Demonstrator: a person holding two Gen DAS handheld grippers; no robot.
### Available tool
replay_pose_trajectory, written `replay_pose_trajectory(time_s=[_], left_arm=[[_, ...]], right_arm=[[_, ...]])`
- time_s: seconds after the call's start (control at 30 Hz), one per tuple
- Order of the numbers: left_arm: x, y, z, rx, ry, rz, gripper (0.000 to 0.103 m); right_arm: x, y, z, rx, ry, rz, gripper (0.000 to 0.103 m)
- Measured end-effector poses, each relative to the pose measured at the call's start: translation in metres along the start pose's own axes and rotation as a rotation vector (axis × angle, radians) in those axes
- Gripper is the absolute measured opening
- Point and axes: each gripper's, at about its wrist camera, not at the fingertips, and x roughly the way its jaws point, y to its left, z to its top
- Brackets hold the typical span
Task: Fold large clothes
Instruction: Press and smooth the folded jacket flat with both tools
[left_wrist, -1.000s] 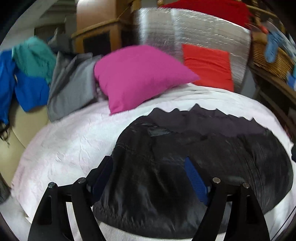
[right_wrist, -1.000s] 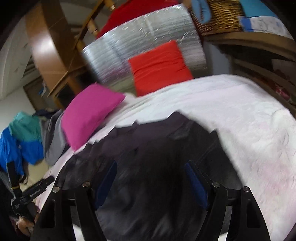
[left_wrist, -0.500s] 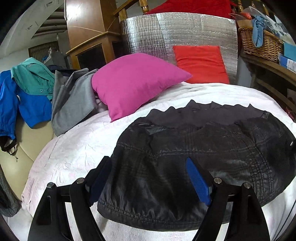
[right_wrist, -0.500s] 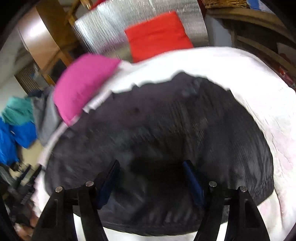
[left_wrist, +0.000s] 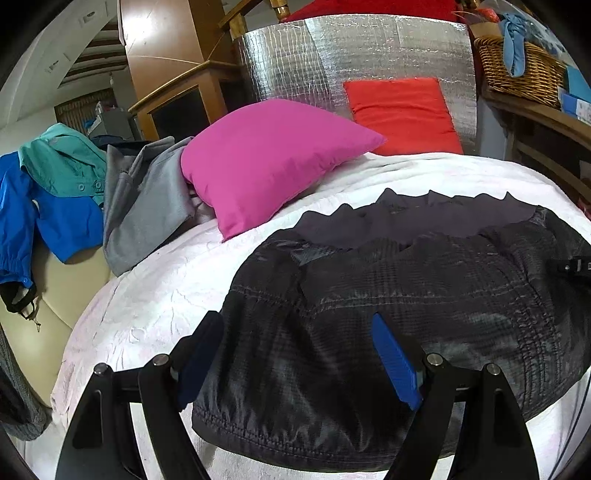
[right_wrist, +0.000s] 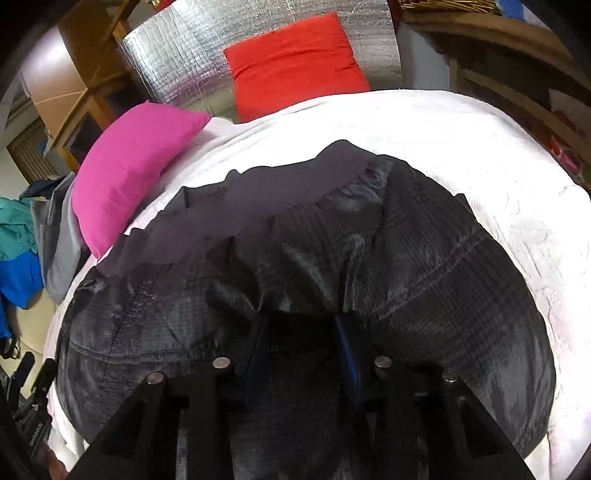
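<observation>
Right tool (right_wrist: 301, 332) jaws are closing on a bunched ridge of the black jacket (right_wrist: 424, 280) for folding, while the left tool (left_wrist: 299, 354) hovers wide open.

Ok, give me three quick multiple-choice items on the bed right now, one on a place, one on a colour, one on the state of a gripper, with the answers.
1. Where does the dark jacket lie?
A. in the basket
B. spread on the white bedspread
C. on the red cushion

2. What colour is the pillow beside the grey garment?
A. pink
B. yellow
C. green

3. How does the left gripper stand?
A. clamped on the pillow
B. shut on nothing
C. open over the jacket's near hem

Answers: 1 B, the jacket lies flat on the bedspread in both views. 2 A, the pink pillow lies next to the grey garment. 3 C, its blue pads stand wide apart above the hem, while the right gripper is closing with jacket fabric bunched between its pads.
</observation>
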Motion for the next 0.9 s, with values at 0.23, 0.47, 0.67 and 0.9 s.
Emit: replay_pose_trajectory(time_s=[0.23, 0.47, 0.67, 0.9], left_arm=[[-0.005, 0.004, -0.002, -0.013, -0.012, 0.009, 0.083], [-0.006, 0.006, -0.004, -0.025, -0.011, 0.005, 0.083], [0.017, -0.002, -0.013, -0.007, 0.064, 0.01, 0.083], [0.026, -0.005, -0.021, -0.001, 0.101, 0.022, 0.083]], right_arm=[[-0.037, -0.007, -0.016, -0.005, -0.055, 0.056, 0.04], [-0.074, -0.017, -0.037, -0.055, -0.134, 0.016, 0.04], [-0.042, -0.042, -0.043, -0.009, 0.042, 0.033, 0.041], [-0.066, -0.061, -0.04, 0.061, 0.003, 0.125, 0.044]])
